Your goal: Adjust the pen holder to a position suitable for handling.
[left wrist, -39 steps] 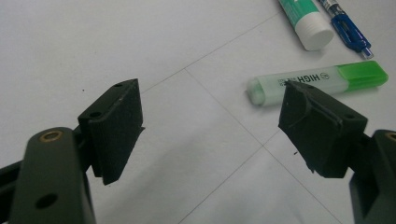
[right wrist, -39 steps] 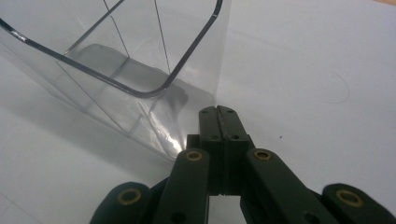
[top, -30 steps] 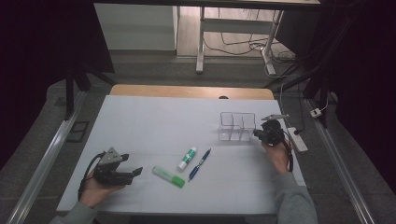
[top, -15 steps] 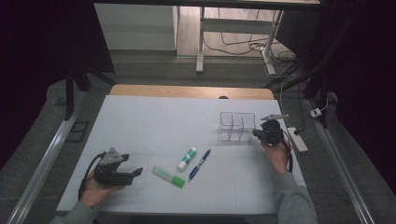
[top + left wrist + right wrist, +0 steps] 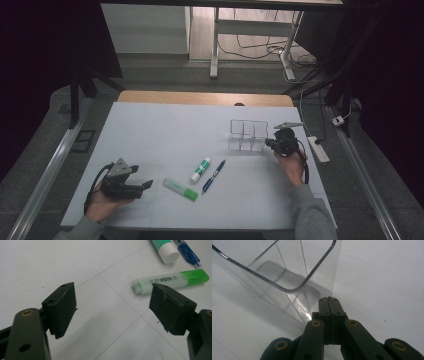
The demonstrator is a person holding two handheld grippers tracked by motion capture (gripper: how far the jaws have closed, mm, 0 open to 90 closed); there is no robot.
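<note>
Left gripper [image 5: 113,306]: black body, two blocky matt black jaw pads with small screw holes; dark olive link arms, each with a brass-coloured rivet. Grey three-cornered plate on top and a black cable looping from it in the high view [image 5: 146,184].

Right gripper [image 5: 328,300]: same build, flat black pads with small holes near the tips, olive links with brass rivets at each pivot. Grey plate and black cable in the high view.

Sleeves [image 5: 309,214]: grey, long, on both forearms.

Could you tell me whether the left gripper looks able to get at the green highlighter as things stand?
Probably yes: the left gripper is open and the highlighter lies just ahead of its jaws on bare table, nothing between them.
</note>
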